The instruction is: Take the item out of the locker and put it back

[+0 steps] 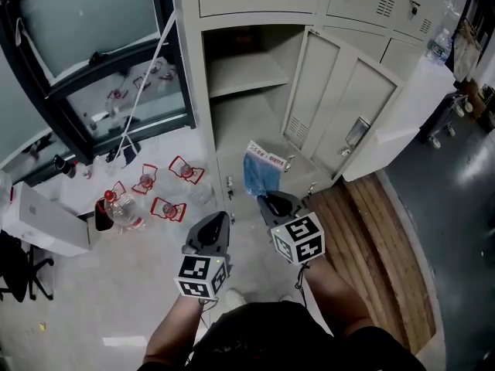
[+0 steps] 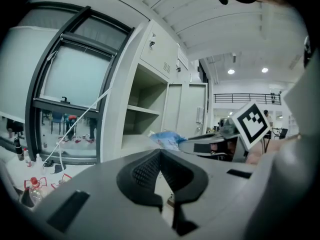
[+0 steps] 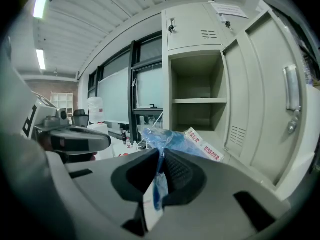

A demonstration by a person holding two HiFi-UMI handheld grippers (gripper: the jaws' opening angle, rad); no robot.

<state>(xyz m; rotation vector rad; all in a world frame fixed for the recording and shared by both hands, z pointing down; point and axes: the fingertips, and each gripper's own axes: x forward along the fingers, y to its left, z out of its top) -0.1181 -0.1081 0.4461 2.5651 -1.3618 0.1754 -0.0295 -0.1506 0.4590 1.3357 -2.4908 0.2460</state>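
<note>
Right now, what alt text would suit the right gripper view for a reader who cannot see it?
The right tool is shut on a blue plastic bag, held in front of an open locker with one shelf, its door swung right. The left tool shows at left.

I log the locker (image 1: 190, 91) as pale beige metal, its door (image 1: 340, 103) swung wide to the right and one shelf (image 1: 246, 74) across the open compartment. The item (image 1: 261, 174) is a blue translucent packet with a white, red-printed header card. It is pinched by one edge in the right gripper (image 3: 161, 156), just before the compartment's lower front edge.
</note>
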